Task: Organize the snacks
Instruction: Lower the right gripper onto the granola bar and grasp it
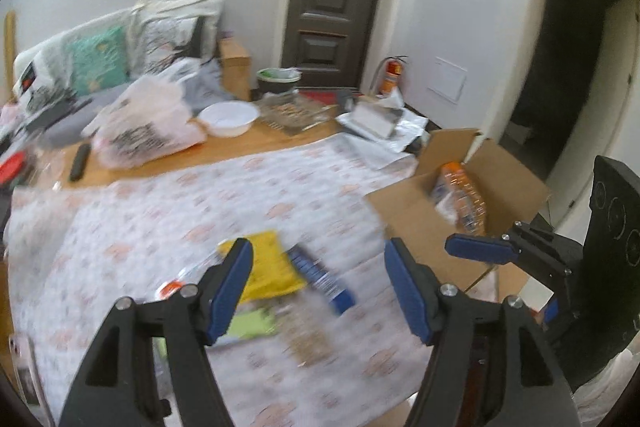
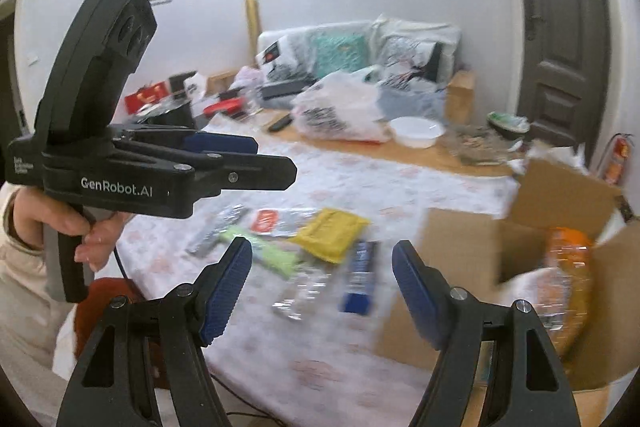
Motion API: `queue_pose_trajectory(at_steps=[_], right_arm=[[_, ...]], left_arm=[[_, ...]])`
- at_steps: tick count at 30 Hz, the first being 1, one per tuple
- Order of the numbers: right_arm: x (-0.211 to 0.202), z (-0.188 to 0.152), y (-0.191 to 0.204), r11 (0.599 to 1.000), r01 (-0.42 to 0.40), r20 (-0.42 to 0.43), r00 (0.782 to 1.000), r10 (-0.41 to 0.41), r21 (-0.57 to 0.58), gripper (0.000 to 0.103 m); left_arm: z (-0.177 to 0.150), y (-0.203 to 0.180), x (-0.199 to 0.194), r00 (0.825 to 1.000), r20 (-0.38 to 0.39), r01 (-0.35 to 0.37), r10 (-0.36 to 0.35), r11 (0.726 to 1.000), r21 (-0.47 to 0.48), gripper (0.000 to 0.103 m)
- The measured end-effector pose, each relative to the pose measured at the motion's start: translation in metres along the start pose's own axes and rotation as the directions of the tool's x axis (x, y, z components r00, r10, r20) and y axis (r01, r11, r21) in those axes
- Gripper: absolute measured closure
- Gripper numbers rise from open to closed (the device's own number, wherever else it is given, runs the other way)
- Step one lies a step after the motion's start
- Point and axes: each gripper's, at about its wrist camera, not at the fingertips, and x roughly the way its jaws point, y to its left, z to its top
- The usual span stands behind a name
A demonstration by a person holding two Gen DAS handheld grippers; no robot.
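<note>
1. The left claw stands wide over the tabletop, with nothing between its blue pads.
2. The right claw is also wide and empty; it hangs above the near edge of the patterned cloth.
3. The snacks lie in a loose group on the cloth: a yellow packet, a dark blue packet just beside it, a light green packet, a clear packet and a silver packet with a red label.
4. A cardboard box stands open at the right end of the tabletop, near the blue packet.
5. Inside the box lies an orange snack bag.
6. In the right wrist view a hand holds the handle of the left claw.
7. The pictures are blurred, so the packet labels cannot be read.
</note>
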Motion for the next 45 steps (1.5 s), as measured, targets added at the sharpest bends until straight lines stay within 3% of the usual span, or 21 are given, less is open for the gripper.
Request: queue_pose_trajectory(at_steps=[8,17,25,28,33,38,45], right_arm=[[0.069,-0.006,0.049,0.999,-0.048,-0.131,0.99,0.044,-0.025,0.034],[0.139,-0.032,0.037,0.999,0.001,-0.278,0.961,0.01,0.041,0.034],[0.172,-0.049,0.02,0.991,0.122,-0.334,0.938,-0.095,0.061,0.035],[0.172,-0.051,0.023,0.985,0.17,-0.323,0.933,-0.161,0.0,0.056],[0.164,-0.054,0.02,0.987,0.163,-0.334,0.93,-0.152,0.006,0.062],[0.155,-0.059,0.019,0.987,0.158,-0.326,0.934,-0.147,0.006,0.062],[0.142,-0.067,0.017,0.984,0.176,-0.323,0.932,-0.162,0.014,0.063]], left_arm=[[-0.051,0.074,0.002,0.999,-0.036,-0.018,0.014,0.993,-0.118,0.038],[-0.09,0.123,0.046,0.993,-0.114,0.003,-0.033,0.967,-0.255,0.038],[-0.089,0.127,0.078,0.985,-0.166,0.011,-0.047,0.977,-0.215,0.038],[-0.083,0.125,0.084,0.986,-0.168,-0.019,-0.006,0.99,-0.143,0.038],[-0.085,0.13,0.1,0.975,-0.222,0.001,-0.03,0.992,-0.128,0.038],[-0.085,0.132,0.109,0.967,-0.254,-0.028,-0.002,0.993,-0.113,0.043],[-0.096,0.111,0.1,0.954,-0.301,-0.016,-0.003,0.998,-0.058,0.048]])
